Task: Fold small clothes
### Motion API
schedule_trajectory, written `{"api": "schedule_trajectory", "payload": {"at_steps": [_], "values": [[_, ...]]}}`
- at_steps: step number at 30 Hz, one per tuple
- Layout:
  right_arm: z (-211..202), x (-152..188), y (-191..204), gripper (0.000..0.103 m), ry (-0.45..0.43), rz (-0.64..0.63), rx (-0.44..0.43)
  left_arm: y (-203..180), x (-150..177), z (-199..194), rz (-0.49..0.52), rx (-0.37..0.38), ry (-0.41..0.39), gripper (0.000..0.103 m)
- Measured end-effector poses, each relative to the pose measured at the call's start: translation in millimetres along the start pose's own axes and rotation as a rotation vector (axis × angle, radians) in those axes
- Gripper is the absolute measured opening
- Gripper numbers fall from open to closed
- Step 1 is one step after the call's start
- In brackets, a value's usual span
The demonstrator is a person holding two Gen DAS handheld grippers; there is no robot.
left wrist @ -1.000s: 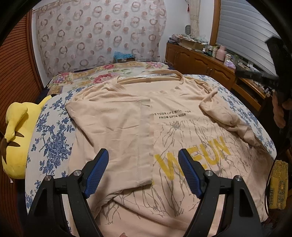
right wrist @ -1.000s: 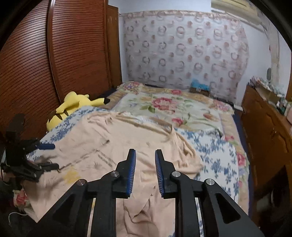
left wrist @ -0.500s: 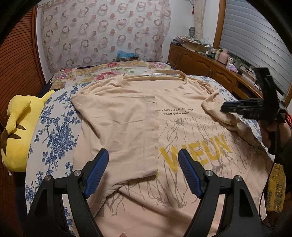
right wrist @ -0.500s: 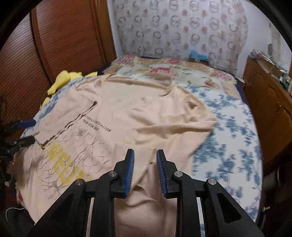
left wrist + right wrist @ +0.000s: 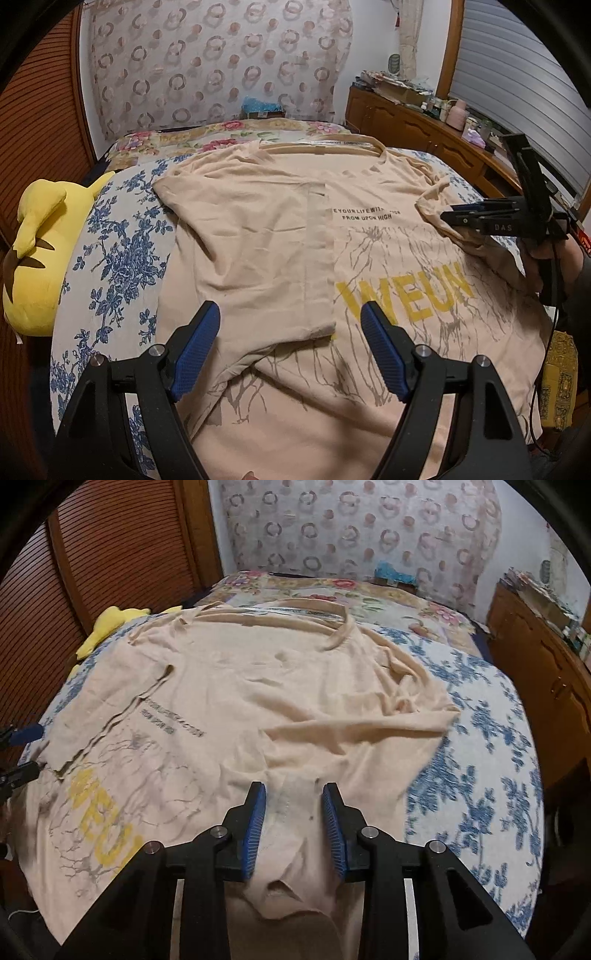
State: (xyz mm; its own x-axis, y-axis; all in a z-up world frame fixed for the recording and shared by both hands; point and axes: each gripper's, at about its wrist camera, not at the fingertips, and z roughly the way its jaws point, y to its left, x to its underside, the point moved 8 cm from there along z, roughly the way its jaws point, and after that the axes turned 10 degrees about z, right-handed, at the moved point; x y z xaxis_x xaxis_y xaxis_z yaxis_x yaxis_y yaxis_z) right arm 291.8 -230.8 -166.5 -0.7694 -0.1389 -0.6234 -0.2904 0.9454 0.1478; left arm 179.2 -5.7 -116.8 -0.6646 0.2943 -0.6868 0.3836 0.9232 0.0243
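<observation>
A peach T-shirt [image 5: 369,258] with yellow "WEUN" lettering lies spread on the bed, its left side folded over the chest. It also shows in the right wrist view [image 5: 258,701]. My left gripper [image 5: 290,347] is open and empty, hovering over the shirt's lower part near the folded flap's edge. My right gripper [image 5: 293,823] is open, low over the crumpled right sleeve [image 5: 295,849], whose cloth lies between the fingers. The right gripper also shows in the left wrist view [image 5: 461,218], at the shirt's right edge.
A yellow plush toy [image 5: 40,251] lies at the bed's left edge. The blue floral sheet [image 5: 480,757] is bare to the right of the shirt. A wooden dresser [image 5: 424,129] with clutter stands on the right, a wooden wardrobe [image 5: 110,554] on the left.
My right gripper has come down toward the right sleeve and opened from nearly shut. My left gripper has stayed open over the shirt, barely shifting.
</observation>
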Motion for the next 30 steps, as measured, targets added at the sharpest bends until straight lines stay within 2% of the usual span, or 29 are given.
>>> {"api": "schedule_trajectory", "payload": {"at_steps": [1, 2, 7, 13, 15, 16, 17, 19, 21, 25, 30], "values": [[0, -2, 3, 0.015, -0.006, -0.018, -0.001, 0, 0, 0, 0.002, -0.001, 0.0, 0.079], [0, -2, 7, 0.008, -0.011, -0.033, -0.01, 0, 0, 0, 0.003, -0.002, 0.0, 0.079], [-20, -17, 34, 0.007, -0.086, -0.065, -0.093, 2, 3, 0, -0.007, -0.006, 0.0, 0.079], [-37, -20, 80, 0.007, -0.113, -0.114, -0.229, 5, 6, -2, -0.013, -0.008, -0.004, 0.079], [-41, -17, 83, 0.017, -0.114, -0.119, -0.25, 6, 5, -3, -0.012, -0.009, -0.004, 0.079], [-42, -16, 82, 0.03, -0.114, -0.118, -0.239, 6, 5, -3, -0.012, -0.009, -0.005, 0.079], [-43, -15, 77, 0.034, -0.119, -0.114, -0.228, 7, 4, -4, -0.011, -0.009, -0.007, 0.079], [-49, -9, 67, 0.034, -0.128, -0.108, -0.213, 8, 3, -6, -0.012, -0.009, -0.011, 0.079], [-55, 1, 53, 0.034, -0.132, -0.101, -0.162, 8, 2, -8, -0.013, -0.01, -0.015, 0.079], [-60, 23, 31, 0.035, -0.099, -0.078, -0.085, 8, -1, -10, -0.013, -0.011, -0.02, 0.079], [-62, 51, 22, 0.035, -0.066, -0.056, -0.06, 3, -4, -12, -0.005, -0.012, -0.024, 0.079]]}}
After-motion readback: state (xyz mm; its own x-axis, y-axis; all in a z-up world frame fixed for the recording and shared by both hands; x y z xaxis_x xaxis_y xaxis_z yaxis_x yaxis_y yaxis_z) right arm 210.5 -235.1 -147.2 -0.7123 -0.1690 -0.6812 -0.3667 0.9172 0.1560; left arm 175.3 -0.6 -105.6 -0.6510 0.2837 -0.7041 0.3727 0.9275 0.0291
